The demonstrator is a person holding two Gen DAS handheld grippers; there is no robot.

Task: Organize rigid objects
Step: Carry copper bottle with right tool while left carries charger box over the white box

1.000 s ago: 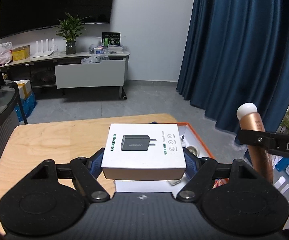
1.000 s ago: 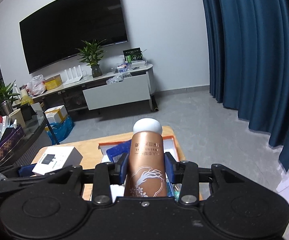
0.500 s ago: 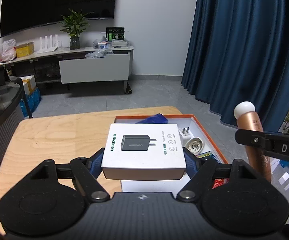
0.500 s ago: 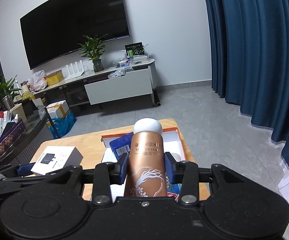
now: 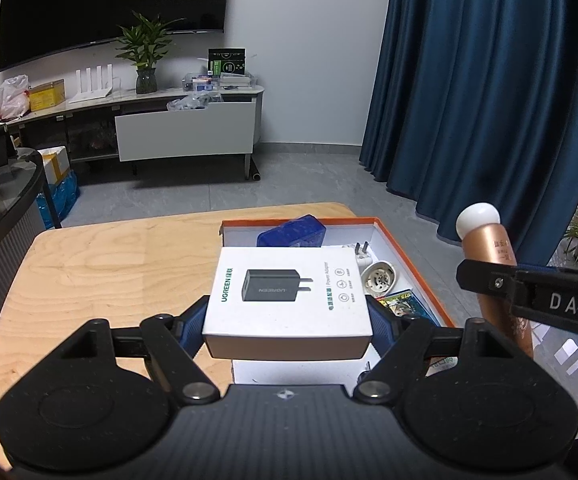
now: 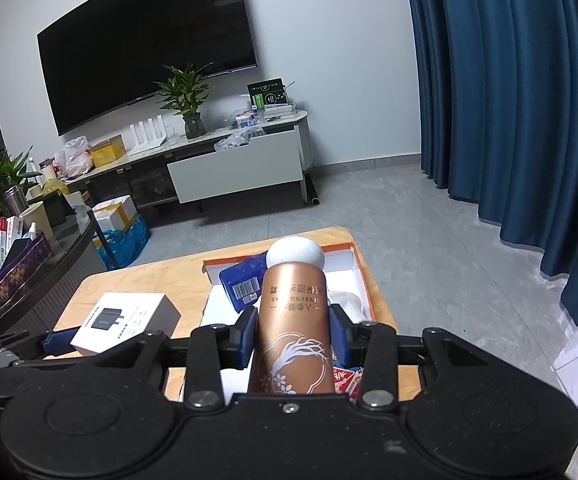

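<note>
From the left wrist view, the left gripper (image 5: 287, 316) is clamped on a white charger box (image 5: 289, 292), its blue pads pressing the box's two short sides. The box is held flat, lid up, in the air over the near end of an orange-rimmed tray (image 5: 413, 260) that sits on the wooden bench (image 5: 109, 264). It is a crisp cardboard carton with a black plug printed on top and green lettering along one edge. Already in the tray are a blue box (image 5: 291, 234), a white plug (image 5: 363, 250) and a round white part (image 5: 377, 280), so the sorting looks partly done. At the right edge, a copper bottle (image 5: 489, 248) with a white cap stands up in the other gripper.

From the right wrist view, the right gripper (image 6: 293, 334) is shut on the copper bottle (image 6: 293, 320), which points away from the camera over the tray (image 6: 363, 288). Its metallic body carries a white tree motif. The charger box (image 6: 125, 316) hangs to the left, above the bench (image 6: 193, 276). Both items seem left to be set down, probably in the tray.
</note>
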